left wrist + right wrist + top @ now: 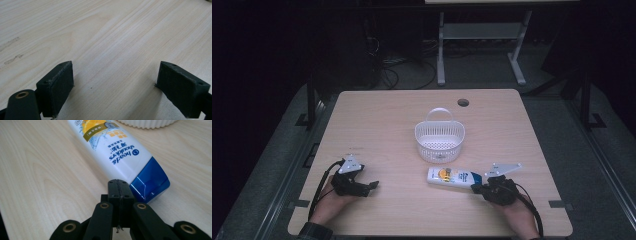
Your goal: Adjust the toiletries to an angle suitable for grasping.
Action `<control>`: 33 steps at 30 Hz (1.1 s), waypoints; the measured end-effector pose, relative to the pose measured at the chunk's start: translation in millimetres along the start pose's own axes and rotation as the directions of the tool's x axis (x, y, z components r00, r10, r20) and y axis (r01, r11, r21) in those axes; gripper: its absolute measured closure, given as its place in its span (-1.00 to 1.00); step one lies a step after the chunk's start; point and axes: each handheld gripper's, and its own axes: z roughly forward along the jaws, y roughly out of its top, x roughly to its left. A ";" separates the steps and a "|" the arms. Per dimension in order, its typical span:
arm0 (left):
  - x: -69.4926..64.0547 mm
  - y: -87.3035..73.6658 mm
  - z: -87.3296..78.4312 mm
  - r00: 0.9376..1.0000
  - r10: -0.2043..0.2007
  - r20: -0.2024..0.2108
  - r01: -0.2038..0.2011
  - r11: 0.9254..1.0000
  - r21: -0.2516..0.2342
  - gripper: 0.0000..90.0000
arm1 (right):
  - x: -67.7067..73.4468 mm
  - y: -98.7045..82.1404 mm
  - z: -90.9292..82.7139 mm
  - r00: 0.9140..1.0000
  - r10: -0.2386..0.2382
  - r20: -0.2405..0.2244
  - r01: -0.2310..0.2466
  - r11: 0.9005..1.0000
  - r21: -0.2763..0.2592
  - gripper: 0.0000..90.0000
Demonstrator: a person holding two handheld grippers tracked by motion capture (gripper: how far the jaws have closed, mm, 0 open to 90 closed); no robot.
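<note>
Shampoo bottle (454, 176) lies flat at lower centre of the high view, just below the white basket (439, 136). Left gripper view: left gripper (115, 85) spread wide over bare table (105, 32). Right gripper view: right gripper (120, 188) pressed together, empty, against the bottle's blue cap (151, 181).

table (377, 130): light wood | basket (439, 137): white, centre | shampoo bottle (454, 176): lying

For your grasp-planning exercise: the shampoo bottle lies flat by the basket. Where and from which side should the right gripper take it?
Grip the shampoo bottle across its white body near the blue cap, coming from the right gripper's side. It lies flat, cap end nearest that gripper, whose jaws are shut and must open first.
</note>
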 end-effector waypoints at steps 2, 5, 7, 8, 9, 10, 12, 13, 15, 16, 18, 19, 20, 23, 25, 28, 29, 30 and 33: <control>0.0 0.0 0.0 1.000 0.001 0.000 -0.001 1.000 0.000 -0.71 | -2.7 1.4 1.0 1.000 0.006 0.004 -0.006 1.000 -0.005 0.99; 0.1 0.0 -0.1 1.000 0.003 0.000 -0.003 1.000 0.001 -0.71 | -6.3 3.8 2.3 1.000 0.018 0.009 -0.018 1.000 -0.003 0.99; 0.4 0.1 -0.2 1.000 0.007 -0.001 -0.007 1.000 0.002 -0.71 | -8.5 4.9 3.5 1.000 0.021 0.011 -0.021 1.000 -0.006 0.99; 0.4 0.1 -0.2 1.000 0.008 -0.001 -0.008 1.000 0.002 -0.71 | -9.5 5.4 4.1 1.000 0.021 0.013 -0.021 1.000 -0.006 0.99; 0.4 0.1 -0.2 1.000 0.007 0.000 -0.007 1.000 0.003 -0.71 | -10.6 5.9 4.4 1.000 0.019 0.014 -0.019 1.000 -0.004 0.99; 0.4 0.1 -0.2 1.000 0.007 -0.001 -0.007 1.000 0.003 -0.71 | -11.6 6.4 5.0 1.000 0.022 0.015 -0.022 1.000 -0.006 0.99; 0.4 0.1 -0.2 1.000 0.008 -0.001 -0.008 1.000 0.003 -0.71 | -14.4 7.4 6.1 1.000 0.020 0.018 -0.020 1.000 -0.011 0.99; 0.4 0.1 -0.2 1.000 0.008 -0.001 -0.008 1.000 0.003 -0.71 | -15.4 8.1 6.5 1.000 0.023 0.018 -0.023 1.000 -0.012 0.99; 0.4 0.1 -0.2 1.000 0.008 -0.001 -0.008 1.000 0.003 -0.71 | -17.8 9.4 7.6 1.000 0.024 0.020 -0.024 1.000 -0.013 0.99; 0.4 0.1 -0.2 1.000 0.008 -0.001 -0.008 1.000 0.003 -0.71 | -18.8 9.9 8.0 0.999 0.024 0.022 -0.024 1.000 -0.014 0.99; 0.4 0.1 -0.3 1.000 0.008 0.000 -0.008 1.000 0.004 -0.71 | -19.1 10.3 8.0 0.999 0.030 0.019 -0.030 0.999 -0.012 0.99; 0.4 0.1 -0.2 1.000 0.008 -0.001 -0.008 1.000 0.004 -0.71 | -18.5 10.3 7.7 0.999 0.029 0.017 -0.029 1.000 -0.012 0.99; 0.4 0.1 -0.3 1.000 0.008 -0.001 -0.008 1.000 0.003 -0.71 | -17.6 10.6 7.2 0.999 0.030 0.012 -0.030 0.999 -0.015 0.99; 0.2 0.1 -0.1 1.000 0.006 -0.001 -0.006 1.000 0.001 -0.71 | -13.0 14.7 5.2 1.000 0.031 -0.003 -0.031 0.999 -0.036 0.99; 0.1 0.1 -0.1 1.000 0.005 -0.001 -0.005 1.000 0.001 -0.71 | -8.4 18.6 4.7 1.000 0.028 -0.012 -0.029 0.998 -0.049 0.99; 0.1 0.1 -0.1 1.000 0.006 -0.001 -0.006 1.000 0.001 -0.71 | -1.1 26.7 7.8 0.999 0.023 -0.030 -0.025 0.998 -0.064 0.99; 0.0 0.1 -0.1 1.000 0.005 -0.001 -0.005 1.000 0.001 -0.71 | 1.3 30.0 9.4 0.999 0.017 -0.034 -0.020 0.997 -0.070 0.99; -0.1 0.0 -0.1 1.000 0.005 -0.002 -0.005 1.000 0.001 -0.71 | 3.8 33.4 11.1 0.999 0.013 -0.038 -0.016 0.997 -0.076 0.99; -0.2 0.0 -0.1 1.000 0.006 -0.001 -0.006 1.000 0.000 -0.71 | 10.6 43.8 17.5 0.999 0.005 -0.049 -0.009 0.996 -0.087 0.99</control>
